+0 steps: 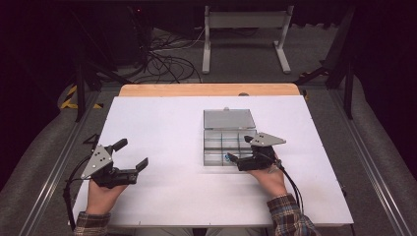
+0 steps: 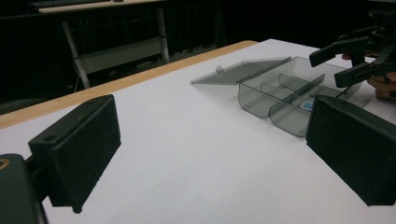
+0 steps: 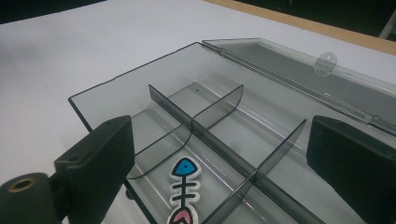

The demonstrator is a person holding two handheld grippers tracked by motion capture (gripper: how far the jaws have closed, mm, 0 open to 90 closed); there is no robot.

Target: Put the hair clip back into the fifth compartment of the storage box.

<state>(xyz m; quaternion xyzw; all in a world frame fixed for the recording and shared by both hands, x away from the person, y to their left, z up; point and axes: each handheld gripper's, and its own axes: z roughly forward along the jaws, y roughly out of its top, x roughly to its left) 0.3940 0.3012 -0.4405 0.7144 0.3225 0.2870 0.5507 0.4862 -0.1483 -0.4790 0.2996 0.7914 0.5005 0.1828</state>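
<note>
Hovering over the near-left cell of the compartment box (image 1: 228, 142), the right gripper (image 1: 237, 151) is seen with its jaws spread wide and nothing between them; the fish-bone sticker (image 3: 183, 191) lies flat in that cell, at six o'clock in the right gripper view. The drop looks done, so the step in hand is judged to be the release. Next, a clean lift back out is called for, without the dividers being clipped, and perhaps the lid (image 1: 229, 118), laid flat at twelve o'clock, is to be swung shut. Over at nine o'clock the left gripper (image 1: 129, 156) is held idle, jaws wide and empty. Counted: one box, one sticker, six cells, two grippers, one white table (image 1: 162, 147).
</note>
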